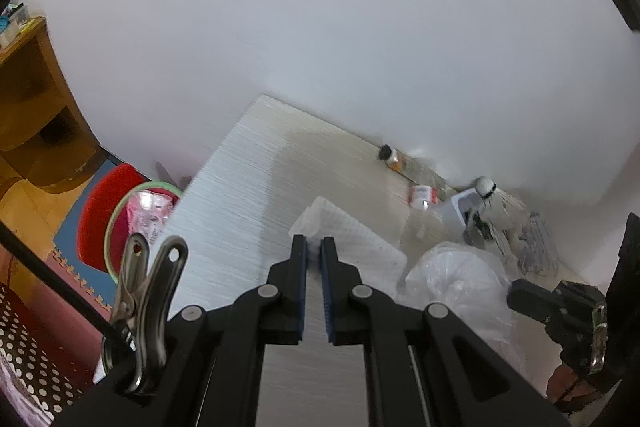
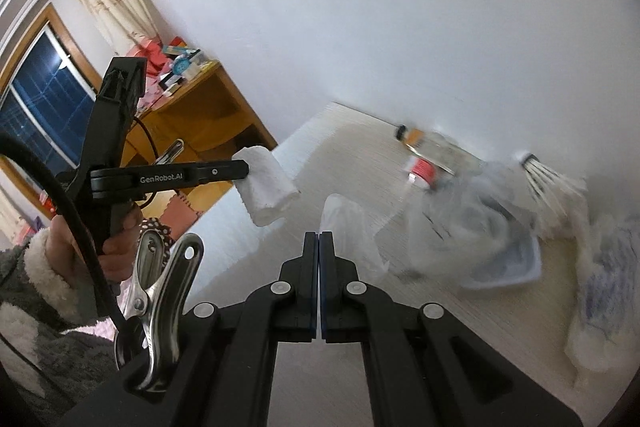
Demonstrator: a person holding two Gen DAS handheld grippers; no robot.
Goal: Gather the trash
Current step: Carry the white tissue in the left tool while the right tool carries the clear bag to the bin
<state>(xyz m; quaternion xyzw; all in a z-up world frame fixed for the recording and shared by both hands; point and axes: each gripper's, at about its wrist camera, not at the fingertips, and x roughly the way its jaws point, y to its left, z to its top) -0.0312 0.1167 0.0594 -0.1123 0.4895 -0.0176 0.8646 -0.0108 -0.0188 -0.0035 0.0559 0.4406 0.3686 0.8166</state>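
Observation:
My left gripper (image 1: 314, 241) is shut on a white paper towel (image 1: 352, 237) and holds it above the light wooden table (image 1: 248, 195). The same towel (image 2: 266, 183) shows in the right wrist view, hanging from the left gripper (image 2: 244, 169) over the table's left edge. My right gripper (image 2: 319, 237) is shut with nothing between its pads, above the table near a clear plastic bag (image 2: 348, 223). The bag also shows in the left wrist view (image 1: 460, 279). A green-rimmed bin (image 1: 136, 223) with pink plastic inside stands on the floor left of the table.
Along the wall lie a small dark-capped bottle (image 1: 390, 155), a red-labelled bottle (image 1: 422, 195), a shuttlecock (image 2: 548, 179), a blue-white tray (image 2: 500, 259) and crumpled paper (image 2: 600, 287). A red stool (image 1: 104, 203) and a wooden desk (image 2: 208, 111) stand to the left.

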